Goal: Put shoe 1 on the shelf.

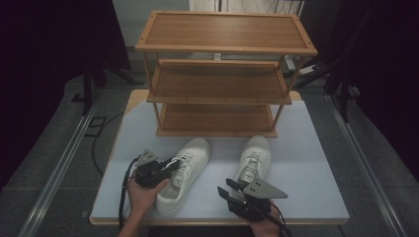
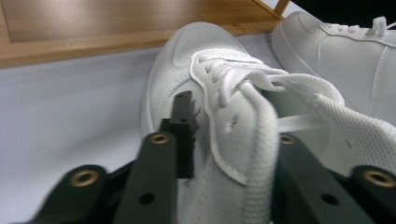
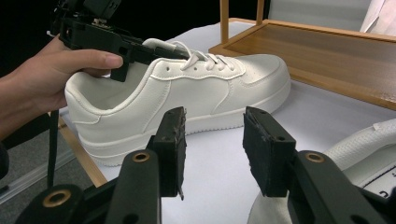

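Note:
Two white sneakers lie on the pale table, toes toward a wooden rack. My left gripper [image 1: 170,165] is shut on the left sneaker [image 1: 187,170] at its collar. One jaw lies against the outer side wall [image 2: 187,60] and the other reaches inside the opening, beside the tongue and laces. From the right gripper view, the left gripper [image 3: 140,58] and the hand holding it sit at that sneaker's [image 3: 196,93] heel end. My right gripper [image 1: 230,190] stands open just behind the right sneaker [image 1: 254,158], with only bare table between its pads [image 3: 212,135].
A three-tier bamboo shoe rack [image 1: 217,94] stands at the back of the table, all its shelves bare. The table's front edge [image 1: 212,219] runs just behind both grippers. Dark floor and metal rails flank the table [image 1: 316,168].

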Demonstrator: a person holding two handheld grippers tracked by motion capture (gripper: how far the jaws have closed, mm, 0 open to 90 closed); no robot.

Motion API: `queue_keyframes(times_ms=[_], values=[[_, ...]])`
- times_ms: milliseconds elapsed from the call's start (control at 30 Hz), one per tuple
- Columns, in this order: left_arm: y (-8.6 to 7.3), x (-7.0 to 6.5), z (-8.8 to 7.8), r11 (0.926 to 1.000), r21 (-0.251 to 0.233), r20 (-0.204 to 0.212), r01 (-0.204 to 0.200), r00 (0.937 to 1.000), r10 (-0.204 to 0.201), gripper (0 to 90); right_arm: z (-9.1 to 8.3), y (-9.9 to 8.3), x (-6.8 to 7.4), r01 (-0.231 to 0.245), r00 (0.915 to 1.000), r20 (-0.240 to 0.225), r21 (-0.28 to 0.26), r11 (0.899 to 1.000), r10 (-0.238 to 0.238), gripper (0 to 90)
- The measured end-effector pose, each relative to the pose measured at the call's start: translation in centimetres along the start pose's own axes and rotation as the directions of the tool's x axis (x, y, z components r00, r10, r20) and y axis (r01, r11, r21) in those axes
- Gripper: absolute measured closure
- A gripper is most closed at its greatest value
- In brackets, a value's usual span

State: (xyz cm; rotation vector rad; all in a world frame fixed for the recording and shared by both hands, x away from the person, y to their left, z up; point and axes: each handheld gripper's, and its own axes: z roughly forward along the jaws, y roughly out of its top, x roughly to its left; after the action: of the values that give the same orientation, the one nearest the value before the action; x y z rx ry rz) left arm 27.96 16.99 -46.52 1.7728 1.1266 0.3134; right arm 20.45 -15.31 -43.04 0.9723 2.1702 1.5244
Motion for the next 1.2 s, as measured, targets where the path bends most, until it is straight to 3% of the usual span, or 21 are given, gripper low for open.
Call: queue_keyframes(times_ms=[267,600,667,800,900,1067,1200], values=[[-0.4,0.5,-0.2,0.9987,-0.050,0.022,0.011,0.9997,-0.010,81.4,-0.1,0.0,-0.1,0.000,1.0000,0.006,-0.005,1.000,0.000,58.7],[-0.8,1.3,-1.2,0.9901,-0.111,0.086,0.086,0.9934,-0.077,81.9,-0.2,0.0,-0.3,-0.001,0.9999,0.011,-0.006,1.000,0.001,58.7],[-0.8,1.4,-1.7,0.9845,-0.135,0.102,0.112,0.9899,-0.098,82.0,-0.2,0.1,-0.3,-0.001,0.9999,0.016,-0.011,1.000,0.002,58.7],[-0.9,1.5,-2.9,0.9650,-0.195,0.144,0.176,0.9782,-0.149,82.0,-0.4,0.2,-0.4,-0.022,0.9997,0.012,-0.025,0.999,0.023,58.7],[-1.0,1.3,-3.9,0.9494,-0.229,0.151,0.214,0.9715,-0.183,82.0,-0.8,0.5,-0.8,-0.052,0.9987,0.000,-0.041,0.998,0.052,58.7],[-0.4,0.5,-4.5,0.9443,-0.254,0.112,0.209,0.9761,-0.186,82.0,-1.8,0.8,-1.7,-0.070,0.9975,-0.001,-0.076,0.995,0.070,58.7],[0.2,-0.4,-4.7,0.9259,-0.295,0.114,0.236,0.9707,-0.211,82.0,-2.6,1.1,-2.4,-0.096,0.9954,-0.006,-0.106,0.990,0.096,58.9]])
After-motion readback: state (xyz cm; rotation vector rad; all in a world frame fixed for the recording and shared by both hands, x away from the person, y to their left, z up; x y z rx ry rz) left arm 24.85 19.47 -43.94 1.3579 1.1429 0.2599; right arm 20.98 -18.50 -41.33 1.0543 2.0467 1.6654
